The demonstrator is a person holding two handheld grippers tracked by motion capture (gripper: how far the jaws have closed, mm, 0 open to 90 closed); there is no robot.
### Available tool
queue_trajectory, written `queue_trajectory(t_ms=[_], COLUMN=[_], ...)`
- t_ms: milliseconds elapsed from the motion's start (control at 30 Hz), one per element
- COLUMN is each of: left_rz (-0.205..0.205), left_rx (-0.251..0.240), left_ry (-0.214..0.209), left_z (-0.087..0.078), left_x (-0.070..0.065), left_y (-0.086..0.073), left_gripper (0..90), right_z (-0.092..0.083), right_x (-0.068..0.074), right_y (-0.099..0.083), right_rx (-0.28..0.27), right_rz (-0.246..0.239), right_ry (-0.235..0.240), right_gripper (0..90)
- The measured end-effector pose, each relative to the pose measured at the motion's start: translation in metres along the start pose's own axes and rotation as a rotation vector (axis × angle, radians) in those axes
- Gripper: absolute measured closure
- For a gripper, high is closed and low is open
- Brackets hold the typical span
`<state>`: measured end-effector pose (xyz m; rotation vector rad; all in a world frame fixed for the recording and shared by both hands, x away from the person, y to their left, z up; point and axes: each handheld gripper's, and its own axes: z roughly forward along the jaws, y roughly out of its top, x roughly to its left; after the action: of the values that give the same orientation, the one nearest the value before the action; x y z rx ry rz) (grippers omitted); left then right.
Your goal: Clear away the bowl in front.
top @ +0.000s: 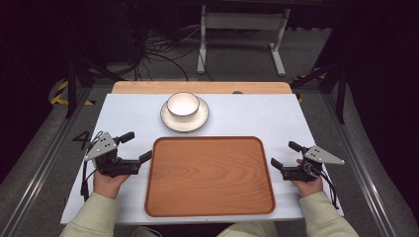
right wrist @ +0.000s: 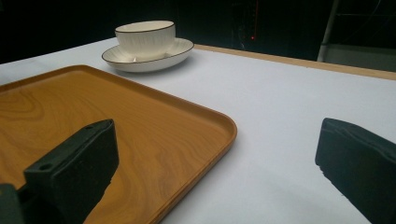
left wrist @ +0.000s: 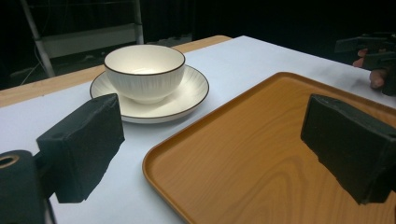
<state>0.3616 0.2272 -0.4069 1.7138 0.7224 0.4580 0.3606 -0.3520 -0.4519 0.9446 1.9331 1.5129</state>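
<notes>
Left hand [top: 106,181]: near-left edge of the table, sleeve entering from below; grips the left gripper.
Left gripper [top: 137,147]: just beside the tray's left rim, near its far-left corner; jaws wide apart, nothing between them; one jaw over bare table, the other over the tray in the left gripper view.
Right hand [top: 309,183]: near-right edge of the table, holding the right gripper.
Right gripper [top: 285,154]: just beside the tray's right rim; jaws wide apart, empty; tray's far-right corner lying between them in the right gripper view.
Wooden tray [top: 159,197]: centre of the table toward the near edge, flat, nothing on it; rounded corners, raised rim.
Table [top: 276,116]: white top, bare wooden strip along the far edge.
Saucer [top: 169,120]: beyond the tray's far rim, close to it but apart, toward the far edge at centre; white, dark-rimmed.
Bowl [top: 183,106]: white, dark-rimmed, ribbed outside; upright on the saucer, apparently empty.
Background: metal stand legs [top: 241,29] and loose cables [top: 153,52] on the floor past the far edge.
Step in hand (judged): start position, both grippers flanking the tray, nothing grasped yet.
Next move (judged): likely either a two-sided pinch on the tray's rims, or a reach forward past the far rim to the bowl and saucer; the latter calls for a grip on the bowl's wall or the saucer's rim, kept level.
</notes>
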Motion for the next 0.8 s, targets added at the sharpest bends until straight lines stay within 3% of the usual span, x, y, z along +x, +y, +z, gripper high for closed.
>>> queue_trajectory(t_ms=[300,533,800], left_rz=[0.021,-0.009,0.003], left_rx=[0.024,0.015,0.035], left_ry=[-0.004,-0.006,0.004], left_z=[0.006,0.018,0.031], left_x=[0.003,0.015,0.025], left_y=[0.008,0.017,0.028], left_gripper=[9.6,9.4,9.2], right_z=[0.000,0.002,0.002], right_x=[-0.001,0.000,0.000], right_y=[0.000,0.000,0.000], right_rx=[0.003,0.014,0.019], right_rz=[0.006,-0.001,-0.001], right_ry=[-0.007,-0.008,-0.012], right_gripper=[0.2,0.2,0.2])
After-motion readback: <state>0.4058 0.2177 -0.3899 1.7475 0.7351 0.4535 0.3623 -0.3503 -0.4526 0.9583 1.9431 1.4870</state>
